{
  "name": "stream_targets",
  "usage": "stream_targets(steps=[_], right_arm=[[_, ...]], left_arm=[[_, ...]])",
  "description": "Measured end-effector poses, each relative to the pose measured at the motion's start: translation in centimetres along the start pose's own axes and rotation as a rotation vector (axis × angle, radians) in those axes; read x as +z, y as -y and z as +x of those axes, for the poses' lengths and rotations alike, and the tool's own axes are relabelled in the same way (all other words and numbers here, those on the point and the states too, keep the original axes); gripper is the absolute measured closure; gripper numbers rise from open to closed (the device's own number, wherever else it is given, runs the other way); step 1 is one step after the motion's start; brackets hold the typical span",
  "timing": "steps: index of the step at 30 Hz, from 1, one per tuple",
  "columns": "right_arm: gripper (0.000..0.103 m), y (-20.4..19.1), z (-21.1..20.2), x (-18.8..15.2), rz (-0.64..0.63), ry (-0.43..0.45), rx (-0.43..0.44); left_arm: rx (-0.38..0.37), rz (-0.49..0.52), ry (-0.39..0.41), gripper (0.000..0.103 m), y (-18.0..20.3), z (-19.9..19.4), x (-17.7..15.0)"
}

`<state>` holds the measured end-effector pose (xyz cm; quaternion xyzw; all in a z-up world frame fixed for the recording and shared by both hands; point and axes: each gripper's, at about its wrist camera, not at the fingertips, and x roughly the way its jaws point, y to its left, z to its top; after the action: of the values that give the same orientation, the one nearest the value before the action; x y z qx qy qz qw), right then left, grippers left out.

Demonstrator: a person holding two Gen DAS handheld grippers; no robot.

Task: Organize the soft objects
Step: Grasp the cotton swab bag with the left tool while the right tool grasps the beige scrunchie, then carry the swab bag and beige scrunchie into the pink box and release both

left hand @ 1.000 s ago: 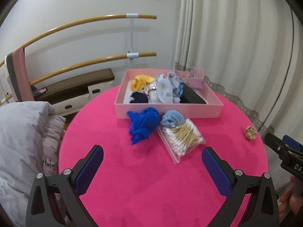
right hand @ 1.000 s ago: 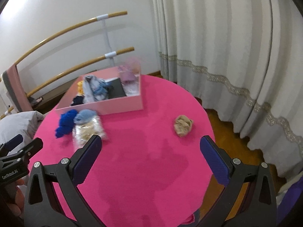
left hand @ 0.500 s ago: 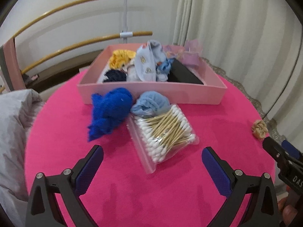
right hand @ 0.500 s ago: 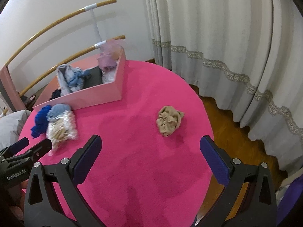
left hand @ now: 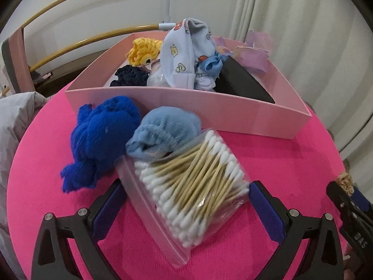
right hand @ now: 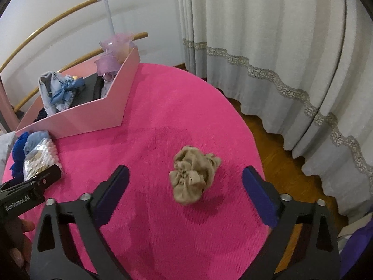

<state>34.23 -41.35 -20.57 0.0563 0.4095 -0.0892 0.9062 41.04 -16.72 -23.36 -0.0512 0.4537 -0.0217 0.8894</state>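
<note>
Both tongs wide: right tongs (right hand: 184,186) closing, straddling beige scrunchie (right hand: 192,177); left tongs (left hand: 185,200) straddling swab bag (left hand: 186,186).

Black box (left hand: 242,84) half-hidden behind pink tray wall (left hand: 209,114); navy scrunchie (left hand: 130,77) partly hidden too.

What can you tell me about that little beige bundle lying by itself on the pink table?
The beige bundle looks like thin, stocking-like fabric, scrunched into a loose wrinkled ball with folds and a small flap sticking out to one side. It lies on the pink table, apart from the box and the other items, casting a soft shadow. Nothing touches it: the right gripper has its blue-padded fingers on either side, jaws open, just closing in.
</note>
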Motion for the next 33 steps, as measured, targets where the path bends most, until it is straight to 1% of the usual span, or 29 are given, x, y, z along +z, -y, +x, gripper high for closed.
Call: stream_targets(steps=[1, 2, 3, 4, 5, 7, 9, 13, 18, 27, 33], right_arm=[[0.022, -0.1, 0.4, 0.1, -0.009, -0.016, -0.003], [0.028, -0.2, 0.6, 0.1, -0.013, -0.026, -0.004], [0.034, -0.3, 0.7, 0.1, -0.021, -0.03, -0.013], [0.046, -0.4, 0.6, 0.1, -0.026, -0.024, -0.017], [0.051, -0.4, 0.6, 0.1, -0.028, -0.023, -0.022], [0.067, -0.3, 0.5, 0.0, -0.025, -0.015, -0.021], [0.076, -0.2, 0.3, -0.2, -0.021, -0.011, -0.013], [0.079, -0.4, -0.1, -0.5, -0.019, -0.01, 0.004], [0.08, -0.8, -0.9, -1.2, -0.02, -0.012, 0.029], [0.08, -2.4, -2.6, -2.4, -0.045, -0.015, 0.077], [0.08, -3.7, -3.6, -2.7, -0.065, -0.011, 0.094]], left_arm=[[-0.01, 0.001, 0.002, 0.003, 0.0, 0.1, 0.0], [-0.02, -0.001, 0.006, 0.005, -0.1, 0.1, 0.0], [-0.027, -0.001, 0.01, 0.011, -0.2, -0.1, 0.0], [-0.031, 0.004, 0.014, 0.017, -0.3, -0.2, -0.1], [-0.032, 0.008, 0.018, 0.02, -0.4, -0.4, -0.2], [-0.044, 0.01, 0.019, 0.029, -0.8, -0.6, -0.2], [-0.057, 0.013, 0.018, 0.034, -1.2, -1.0, -0.3], [-0.094, 0.023, 0.013, 0.038, -2.3, -2.0, -0.9], [-0.12, 0.029, 0.011, 0.039, -3.5, -3.5, -2.1], [-0.116, 0.071, 0.012, 0.039, -4.3, -6.3, -4.7], [-0.113, 0.089, 0.032, 0.039, -4.5, -8.1, -5.4]])
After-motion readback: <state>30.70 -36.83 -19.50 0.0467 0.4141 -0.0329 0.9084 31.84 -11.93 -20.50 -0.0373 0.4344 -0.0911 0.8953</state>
